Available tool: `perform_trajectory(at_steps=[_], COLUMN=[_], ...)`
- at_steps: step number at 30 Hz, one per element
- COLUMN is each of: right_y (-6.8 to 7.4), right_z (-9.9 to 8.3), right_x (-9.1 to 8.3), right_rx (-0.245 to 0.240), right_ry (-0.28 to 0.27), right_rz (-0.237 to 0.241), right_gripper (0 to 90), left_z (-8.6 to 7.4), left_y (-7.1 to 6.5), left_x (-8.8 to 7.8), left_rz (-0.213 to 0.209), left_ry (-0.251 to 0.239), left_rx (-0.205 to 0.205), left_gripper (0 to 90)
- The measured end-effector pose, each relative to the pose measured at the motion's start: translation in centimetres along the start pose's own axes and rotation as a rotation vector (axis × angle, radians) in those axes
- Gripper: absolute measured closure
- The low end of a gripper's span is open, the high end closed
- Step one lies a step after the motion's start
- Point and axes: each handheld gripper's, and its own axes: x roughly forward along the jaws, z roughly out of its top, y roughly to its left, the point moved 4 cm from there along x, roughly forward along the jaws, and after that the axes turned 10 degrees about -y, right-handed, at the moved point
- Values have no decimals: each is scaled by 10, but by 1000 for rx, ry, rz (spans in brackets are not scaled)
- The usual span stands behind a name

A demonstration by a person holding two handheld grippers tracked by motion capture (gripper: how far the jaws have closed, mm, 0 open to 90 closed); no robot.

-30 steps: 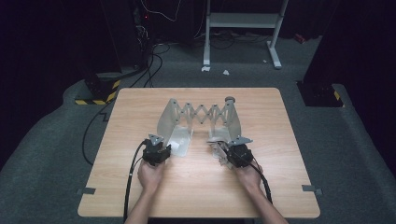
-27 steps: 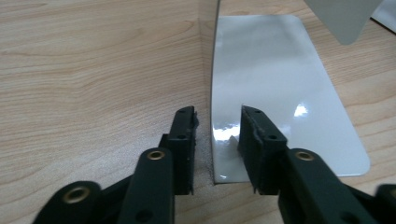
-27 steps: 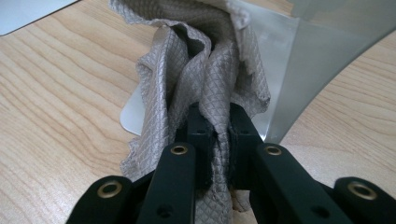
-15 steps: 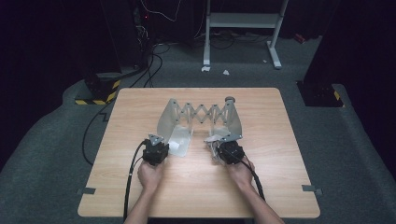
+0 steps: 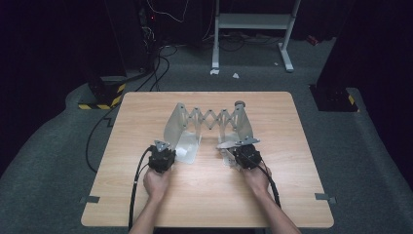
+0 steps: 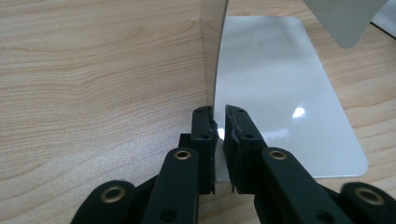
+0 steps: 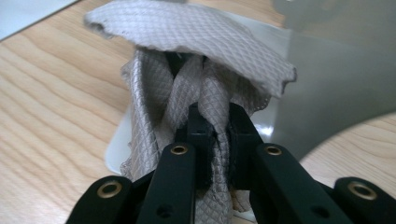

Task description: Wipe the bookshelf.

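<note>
The left tool has just been closing on the metal rack's thin edge, mid-bench. The right tool pinches a grey cloth beside the rack's other plate. Bare wood lies nearer the person.

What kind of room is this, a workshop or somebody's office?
Probably a lab or recording studio rather than an office: a lone wooden table on grey carpet, dark surroundings, loose cables on the floor, yellow-and-black hazard tape on a stand's base, and a metal frame behind.
</note>
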Motion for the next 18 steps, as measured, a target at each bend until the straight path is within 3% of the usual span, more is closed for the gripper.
perform_trajectory(at_steps=[4, 11, 18], right_y=[-7, -2, 1], right_z=[-1, 1, 16], right_x=[-2, 1, 13], right_rx=[8, 10, 6], right_ry=[4, 4, 9], right_rz=[-15, -13, -46], right_gripper=[828, 828, 828], left_z=[-1, -1, -1], left_y=[-1, -1, -1], left_x=[-1, -1, -1], left_rz=[-5, -3, -2], left_ry=[1, 1, -1], left_rx=[-1, -1, 0], left_gripper=[819, 824, 836])
